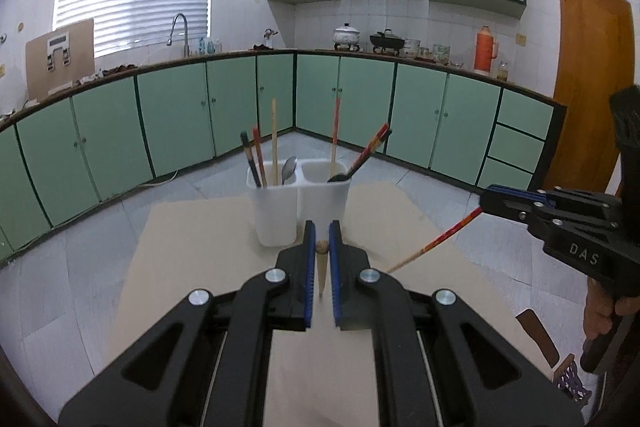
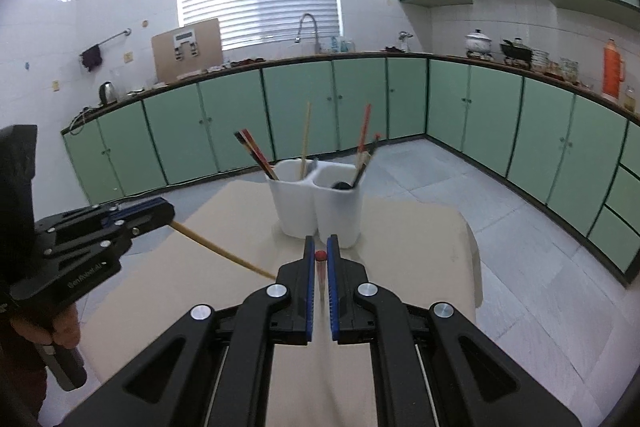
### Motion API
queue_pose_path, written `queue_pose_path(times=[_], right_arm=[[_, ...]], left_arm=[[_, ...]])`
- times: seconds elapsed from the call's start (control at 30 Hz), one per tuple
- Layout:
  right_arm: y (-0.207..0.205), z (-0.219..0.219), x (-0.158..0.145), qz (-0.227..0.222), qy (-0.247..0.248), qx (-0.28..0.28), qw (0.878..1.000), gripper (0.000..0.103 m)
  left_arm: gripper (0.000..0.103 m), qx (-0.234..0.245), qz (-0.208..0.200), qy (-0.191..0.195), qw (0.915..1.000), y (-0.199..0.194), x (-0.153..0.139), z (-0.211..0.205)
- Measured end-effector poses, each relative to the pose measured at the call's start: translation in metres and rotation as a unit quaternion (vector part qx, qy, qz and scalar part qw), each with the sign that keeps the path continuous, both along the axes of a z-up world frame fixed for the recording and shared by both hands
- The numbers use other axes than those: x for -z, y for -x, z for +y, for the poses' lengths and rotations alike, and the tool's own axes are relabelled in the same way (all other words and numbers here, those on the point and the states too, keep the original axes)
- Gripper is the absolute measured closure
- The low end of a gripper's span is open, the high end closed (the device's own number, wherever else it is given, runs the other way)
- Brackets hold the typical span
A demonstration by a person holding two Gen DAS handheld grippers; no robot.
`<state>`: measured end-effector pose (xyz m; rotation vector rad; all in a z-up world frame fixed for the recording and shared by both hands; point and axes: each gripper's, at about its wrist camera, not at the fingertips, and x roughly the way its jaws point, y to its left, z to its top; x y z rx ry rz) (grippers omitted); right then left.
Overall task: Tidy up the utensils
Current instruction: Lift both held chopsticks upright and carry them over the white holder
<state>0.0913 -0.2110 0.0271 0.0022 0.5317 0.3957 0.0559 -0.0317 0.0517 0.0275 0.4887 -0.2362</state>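
A white two-compartment utensil holder [image 1: 298, 205] [image 2: 320, 207] stands on the beige table [image 1: 192, 251] [image 2: 420, 247], with several chopsticks and a spoon in it. My left gripper [image 1: 322, 241] [image 2: 170, 213] is shut on a light wooden chopstick [image 1: 322, 263] [image 2: 224, 253], held above the table just in front of the holder. My right gripper [image 2: 320, 253] [image 1: 486, 201] is shut on a red chopstick [image 2: 320, 267] [image 1: 436, 241], which slants down from its jaws towards the table. Both grippers hover short of the holder, the left one to the left of the right.
Green cabinets and a counter with pots, a sink tap [image 1: 178, 31] and an orange thermos [image 1: 484, 49] ring the room behind. A wooden door [image 1: 588, 75] is at the right. A person's hand [image 2: 64, 327] grips the left tool's handle.
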Motion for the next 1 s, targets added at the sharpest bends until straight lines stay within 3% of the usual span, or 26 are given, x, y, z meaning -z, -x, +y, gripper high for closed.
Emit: queue_pose_path(times=[0.4, 1.0], right_arm=[[-0.015, 0.013, -0.038, -0.03, 0.032, -0.041, 0.998, 0.097], [-0.041, 0.007, -0.084, -0.058, 0.005, -0.053, 0.997, 0.097]], left_arm=[[0.097, 0.022, -0.02, -0.003, 0.9995, -0.015, -0.03, -0.004], [0.097, 0.028, -0.078, 0.008, 0.9966, -0.04, -0.079, -0.007]])
